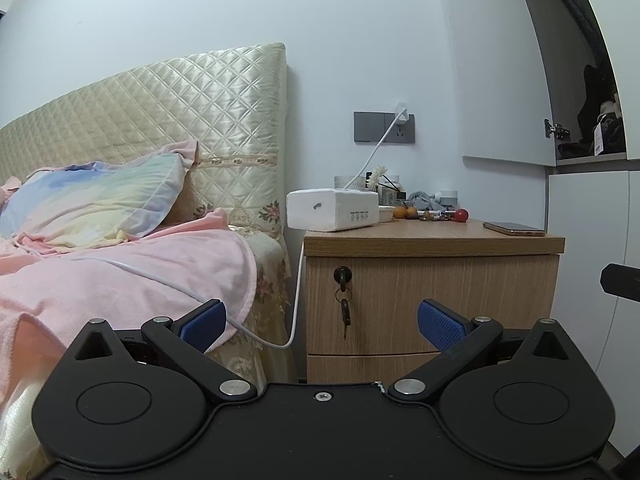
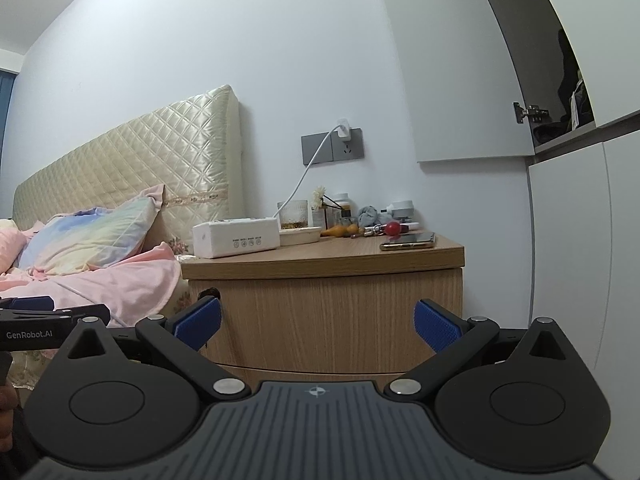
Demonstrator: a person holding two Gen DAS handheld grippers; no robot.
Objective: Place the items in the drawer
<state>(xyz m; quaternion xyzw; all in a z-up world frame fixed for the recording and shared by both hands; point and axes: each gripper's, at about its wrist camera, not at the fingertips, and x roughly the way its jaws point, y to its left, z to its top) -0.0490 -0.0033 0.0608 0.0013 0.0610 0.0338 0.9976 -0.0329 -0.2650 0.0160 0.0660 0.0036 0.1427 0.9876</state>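
A wooden nightstand stands beside the bed. Its top drawer is closed, with a key hanging in the lock. On top lie a phone, a white tissue pack, a red ball, keys and small items. My left gripper is open and empty, facing the drawer front. My right gripper is open and empty, also facing the drawer front, at some distance.
A bed with pink blanket and pillow lies left of the nightstand. A white charging cable hangs from the wall socket. A white wardrobe stands at right. The left gripper's body shows in the right wrist view.
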